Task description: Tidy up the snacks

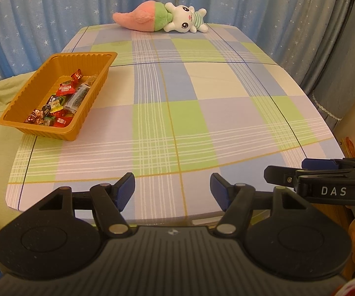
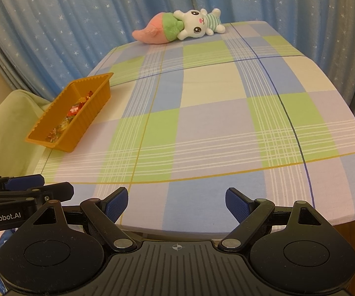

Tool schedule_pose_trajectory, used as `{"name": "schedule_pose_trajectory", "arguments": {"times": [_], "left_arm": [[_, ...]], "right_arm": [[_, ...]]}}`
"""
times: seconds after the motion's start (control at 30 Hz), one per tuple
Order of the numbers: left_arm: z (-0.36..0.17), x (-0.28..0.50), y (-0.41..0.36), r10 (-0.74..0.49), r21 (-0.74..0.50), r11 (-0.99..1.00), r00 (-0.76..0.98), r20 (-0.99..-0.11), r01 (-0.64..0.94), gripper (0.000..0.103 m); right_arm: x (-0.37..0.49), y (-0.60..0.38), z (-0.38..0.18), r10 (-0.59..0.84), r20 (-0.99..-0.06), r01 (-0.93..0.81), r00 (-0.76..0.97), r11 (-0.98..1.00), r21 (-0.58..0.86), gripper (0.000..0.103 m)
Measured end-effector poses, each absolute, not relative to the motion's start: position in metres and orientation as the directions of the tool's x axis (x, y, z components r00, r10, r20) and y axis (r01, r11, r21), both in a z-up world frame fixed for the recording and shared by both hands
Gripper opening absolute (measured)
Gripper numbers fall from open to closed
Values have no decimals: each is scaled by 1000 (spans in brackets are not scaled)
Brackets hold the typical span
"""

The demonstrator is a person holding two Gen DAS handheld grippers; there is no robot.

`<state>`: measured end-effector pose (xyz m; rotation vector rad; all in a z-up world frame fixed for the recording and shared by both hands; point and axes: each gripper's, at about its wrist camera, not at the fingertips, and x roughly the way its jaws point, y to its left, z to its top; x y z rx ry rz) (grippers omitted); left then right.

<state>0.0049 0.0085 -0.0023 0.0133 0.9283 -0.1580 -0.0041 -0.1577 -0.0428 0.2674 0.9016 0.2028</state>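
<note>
Scene, as both grippers hang over the near table edge: checked tablecloth (image 1: 202,113), plush toy (image 1: 162,17) at the far end, blue starred curtain (image 1: 41,12) behind.

Snacks (image 1: 61,98): gathered inside the orange tray (image 1: 44,133), on the left side of the table, well apart from both grippers; none loose on the cloth.

Tray: thin ribbed plastic, likely light and flexible; apt to slide on the cloth if nudged.

Handling: small wrapped sweets and bars, light, crinkly, probably slippery in foil; soft enough to crush under a hard squeeze.

Where to take hold: across the body of a single wrapper, or by a twisted end; tray by its rim on a long side.

Left gripper (image 1: 172,192): released, nothing between the blue pads, nearer to the tray.

Right gripper (image 2: 177,207): released wider, nothing held, just beside the left.

Poor view: from the right wrist, sweets seen only over the tray wall, so count and kinds hard to tell.

Progress, as a judgement: sorting looks finished or close to it.
</note>
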Motion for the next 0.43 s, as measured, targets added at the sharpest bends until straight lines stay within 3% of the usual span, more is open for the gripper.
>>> {"name": "schedule_pose_trajectory", "arguments": {"times": [0.43], "left_arm": [[-3,-1,6,-103,-44,993,596,-796,113,68]], "right_arm": [[-5,-159,-44,306,-739,-86,600,943,320,86]]}}
